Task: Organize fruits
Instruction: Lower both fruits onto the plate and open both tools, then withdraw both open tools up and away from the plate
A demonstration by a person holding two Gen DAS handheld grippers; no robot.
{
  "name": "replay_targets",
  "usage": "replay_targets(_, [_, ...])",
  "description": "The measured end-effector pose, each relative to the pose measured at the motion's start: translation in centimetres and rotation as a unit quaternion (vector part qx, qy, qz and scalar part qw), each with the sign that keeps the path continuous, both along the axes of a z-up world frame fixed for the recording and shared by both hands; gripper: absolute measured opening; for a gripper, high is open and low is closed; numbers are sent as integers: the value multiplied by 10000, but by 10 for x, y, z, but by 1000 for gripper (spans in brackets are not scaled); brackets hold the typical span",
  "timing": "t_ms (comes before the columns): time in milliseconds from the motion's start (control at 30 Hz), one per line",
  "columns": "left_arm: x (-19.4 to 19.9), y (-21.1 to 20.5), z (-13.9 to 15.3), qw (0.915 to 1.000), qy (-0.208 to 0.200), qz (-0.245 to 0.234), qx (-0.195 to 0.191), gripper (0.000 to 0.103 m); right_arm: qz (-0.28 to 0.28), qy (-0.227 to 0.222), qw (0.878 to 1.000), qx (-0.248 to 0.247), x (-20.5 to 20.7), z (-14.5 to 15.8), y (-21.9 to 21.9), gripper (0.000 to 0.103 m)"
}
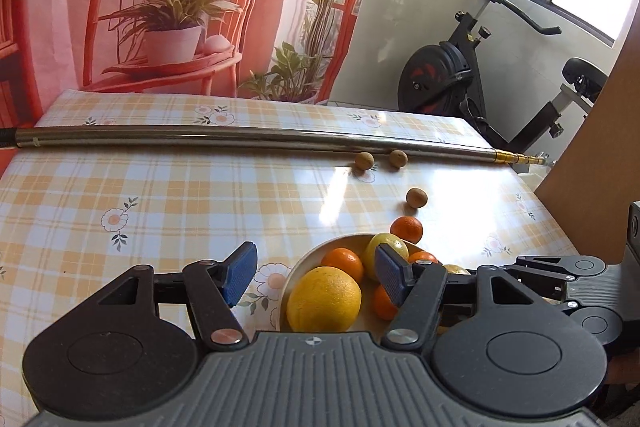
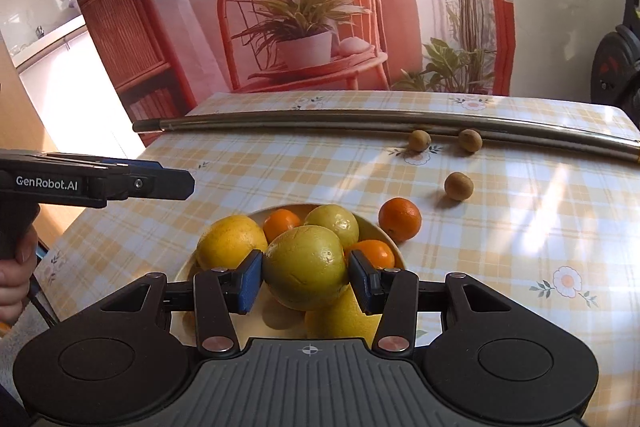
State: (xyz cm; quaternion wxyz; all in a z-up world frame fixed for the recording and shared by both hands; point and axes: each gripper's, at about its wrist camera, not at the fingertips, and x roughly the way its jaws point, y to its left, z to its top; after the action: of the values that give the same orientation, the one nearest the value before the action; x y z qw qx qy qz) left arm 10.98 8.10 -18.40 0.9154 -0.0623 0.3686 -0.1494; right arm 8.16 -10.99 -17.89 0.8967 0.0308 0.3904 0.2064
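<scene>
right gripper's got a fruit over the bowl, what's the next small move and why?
Probably lower the yellow-green fruit into the bowl and open the right gripper. Its pads are clamped on the fruit directly above the piled bowl. The left gripper is open and empty, while one orange waits on the table beside the bowl.

The left gripper (image 1: 316, 273) hangs above the checked tablecloth (image 1: 160, 195) with its blue pads (image 1: 240, 273) spread apart and nothing between them. Just beyond and below its right finger sits a pale bowl (image 1: 298, 267) holding a big yellow citrus (image 1: 324, 299), small oranges (image 1: 343, 263) and a yellow-green fruit (image 1: 390, 245). Past the bowl, one orange (image 1: 407, 229) lies loose on the cloth, then three small brown fruits (image 1: 417, 197) farther ahead, two of them beside a long metal pole (image 1: 240, 135) lying crosswise. Off to the right stands an exercise bike (image 1: 460, 79).
</scene>
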Motion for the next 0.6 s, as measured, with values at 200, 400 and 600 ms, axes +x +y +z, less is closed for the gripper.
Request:
replay_targets(200, [-3,16,-10,9998,72,162,-47,67,397,173,9985,-325,0,-4,40,43])
replay_targets(400, [-5,29,-17,9994,148,233,-208,67,542,426,9959,-594,2,-18,61,43])
replay_targets(600, [-3,33,-22,9989,199,297,-291,67,612,554,9939,-725,3,-29,70,43])
